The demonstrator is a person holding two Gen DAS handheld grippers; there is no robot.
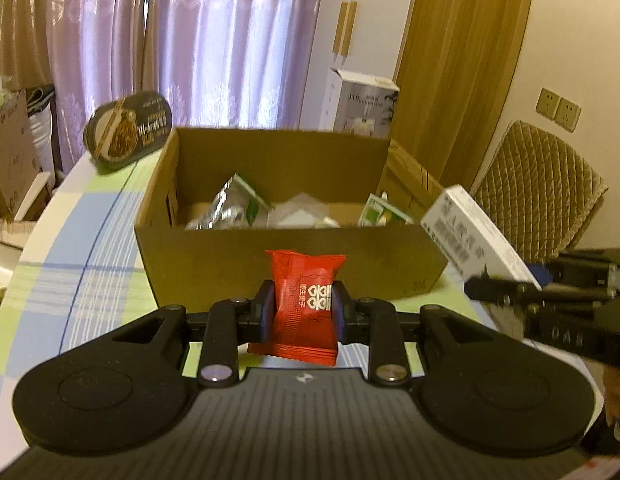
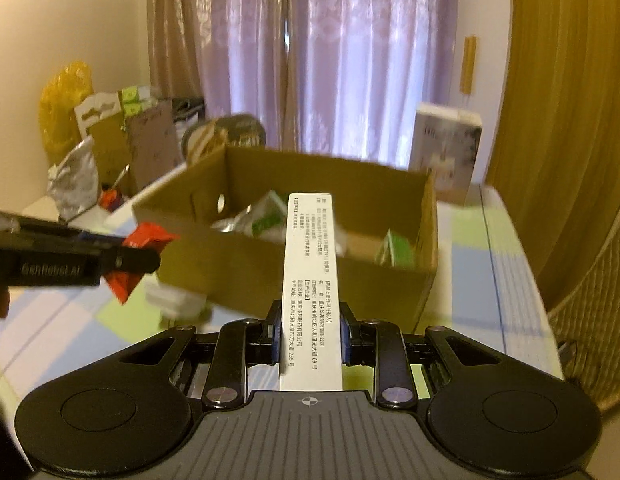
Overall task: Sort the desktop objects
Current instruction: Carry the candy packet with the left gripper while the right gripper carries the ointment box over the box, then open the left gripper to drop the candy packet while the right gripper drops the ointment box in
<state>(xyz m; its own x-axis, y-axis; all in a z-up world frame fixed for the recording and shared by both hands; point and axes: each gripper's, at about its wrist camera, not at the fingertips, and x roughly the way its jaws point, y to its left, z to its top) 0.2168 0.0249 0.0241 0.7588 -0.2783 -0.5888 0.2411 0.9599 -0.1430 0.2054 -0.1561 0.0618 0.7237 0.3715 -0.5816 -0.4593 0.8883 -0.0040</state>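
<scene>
Sitting toward the far end of the checked bench point(image 1: 82, 264), one open cardboard box point(image 1: 294, 264) is the largest item, plain brown with a round hole in its left wall; inside lie two silver-and-green foil pouches point(image 1: 238, 204) and some blurred white wrapping. One white carton point(image 2: 312, 288), long, flat and printed with small black text, is pinched upright-on-edge by the right claw point(image 2: 310, 336), its far end reaching over the box's near wall. One red sachet point(image 1: 306, 304) with white characters and crimped ends is pinched in the left claw point(image 1: 304, 312), held just before the box's near wall.
</scene>
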